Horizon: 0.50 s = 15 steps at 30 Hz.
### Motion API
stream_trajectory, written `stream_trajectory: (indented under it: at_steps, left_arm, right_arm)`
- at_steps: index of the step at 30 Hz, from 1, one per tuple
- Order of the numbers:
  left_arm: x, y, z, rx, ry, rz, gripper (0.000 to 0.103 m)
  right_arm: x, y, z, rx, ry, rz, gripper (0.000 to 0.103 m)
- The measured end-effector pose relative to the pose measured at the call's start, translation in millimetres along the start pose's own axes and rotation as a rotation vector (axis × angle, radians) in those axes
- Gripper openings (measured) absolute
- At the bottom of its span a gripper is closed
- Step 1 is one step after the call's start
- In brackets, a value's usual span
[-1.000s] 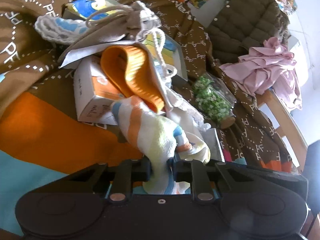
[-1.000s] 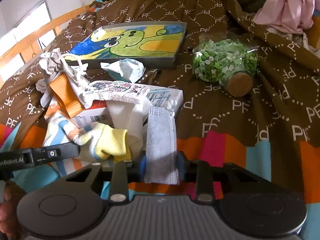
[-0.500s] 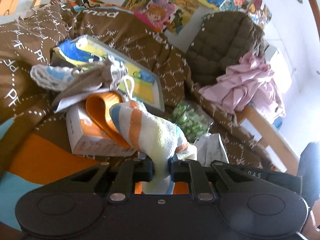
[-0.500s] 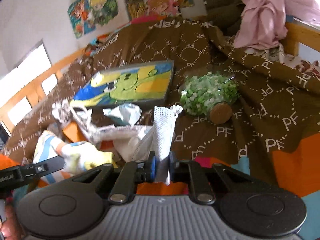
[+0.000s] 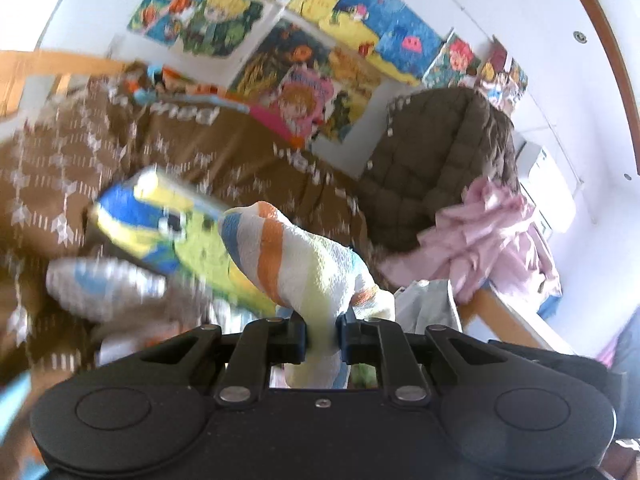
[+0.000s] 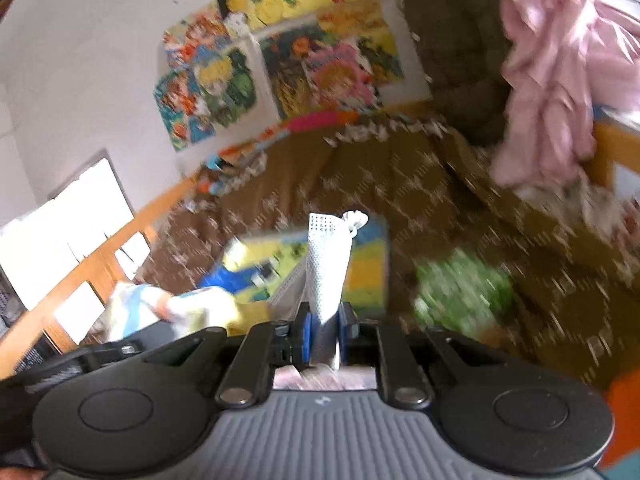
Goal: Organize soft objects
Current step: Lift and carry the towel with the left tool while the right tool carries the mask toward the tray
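Posters (image 5: 304,52) fill both views; only right shows green jar (image 6: 460,292)

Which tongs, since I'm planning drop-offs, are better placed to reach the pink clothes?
Left, probably: the left tongs hold the striped sock lifted, pink clothes just beyond it; the right tongs, holding the mask, see them farther off-centre.

Left claw (image 5: 322,338) clamped; right claw (image 6: 324,334) clamped; both raised.

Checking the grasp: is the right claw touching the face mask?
Touching: the right wrist view shows the right claw shut on the face mask.
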<state>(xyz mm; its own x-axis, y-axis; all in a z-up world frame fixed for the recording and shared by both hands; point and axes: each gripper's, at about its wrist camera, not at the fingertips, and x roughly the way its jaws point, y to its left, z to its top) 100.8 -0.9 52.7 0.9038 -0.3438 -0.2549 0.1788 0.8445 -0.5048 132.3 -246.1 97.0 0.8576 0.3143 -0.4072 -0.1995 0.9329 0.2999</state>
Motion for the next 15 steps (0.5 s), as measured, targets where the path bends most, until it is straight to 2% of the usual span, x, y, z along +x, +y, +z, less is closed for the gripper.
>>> stream_trajectory:
  at_steps: [3, 7, 11, 15]
  left_arm:
    - [18.3, 0.8, 30.5, 0.017, -0.021, 0.013, 0.016]
    - [45.2, 15.6, 59.5, 0.009, -0.033, 0.038, 0.016]
    - [83.2, 38.2, 79.0, -0.003, -0.016, 0.058, 0.016]
    - [132.0, 54.7, 85.0, 0.011, 0.029, 0.080, 0.016]
  right_arm:
    - [24.1, 12.4, 15.2, -0.012, -0.028, 0.023, 0.015]
    - [65.5, 5.2, 20.6, -0.009, -0.064, 0.027, 0.015]
    - [111.1, -19.7, 14.6, 0.030, -0.058, 0.027, 0.015]
    - [153.9, -33.9, 9.4, 0.033, -0.035, 0.011, 0.015]
